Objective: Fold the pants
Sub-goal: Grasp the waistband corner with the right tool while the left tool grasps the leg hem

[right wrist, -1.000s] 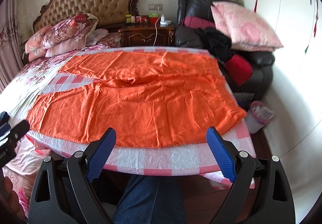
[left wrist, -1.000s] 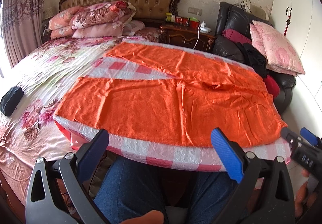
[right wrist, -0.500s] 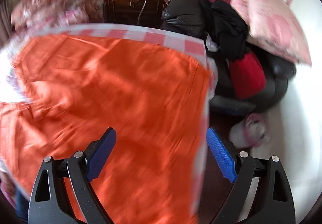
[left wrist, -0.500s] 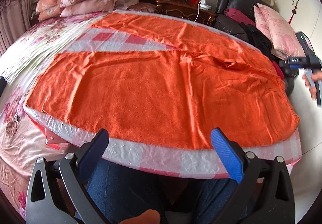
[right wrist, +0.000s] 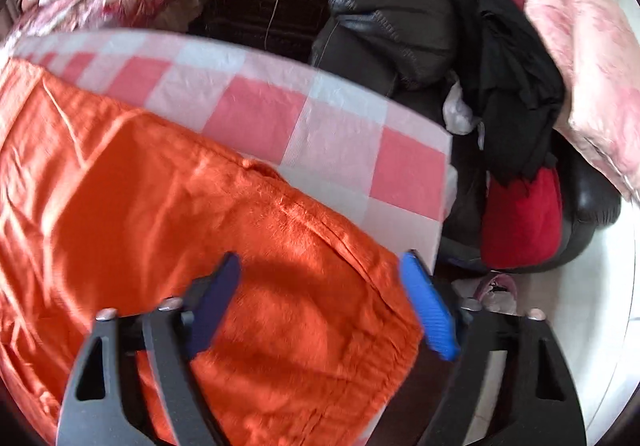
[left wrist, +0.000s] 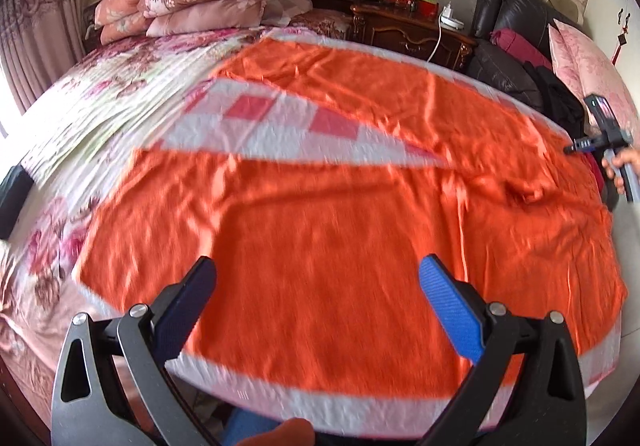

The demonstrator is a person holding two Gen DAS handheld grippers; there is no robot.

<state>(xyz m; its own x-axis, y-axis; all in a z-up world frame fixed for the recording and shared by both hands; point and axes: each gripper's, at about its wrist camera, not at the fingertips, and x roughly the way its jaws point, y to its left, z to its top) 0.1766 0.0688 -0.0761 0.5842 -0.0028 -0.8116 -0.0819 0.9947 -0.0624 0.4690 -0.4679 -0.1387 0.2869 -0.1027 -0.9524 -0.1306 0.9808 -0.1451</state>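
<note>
Right gripper (right wrist: 320, 298), jaws just narrowed yet gripping nothing, I hold over the waistband corner of the orange pants (left wrist: 340, 226); left gripper (left wrist: 316, 298) gapes above their near leg. No lettering legible.

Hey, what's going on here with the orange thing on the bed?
A person with a handheld gripper in each hand is starting to fold orange pants spread flat on a checkered cloth. The right gripper hangs over the waistband corner, its jaws just narrowing, nothing pinched yet. The left gripper hovers open over the near leg.
</note>
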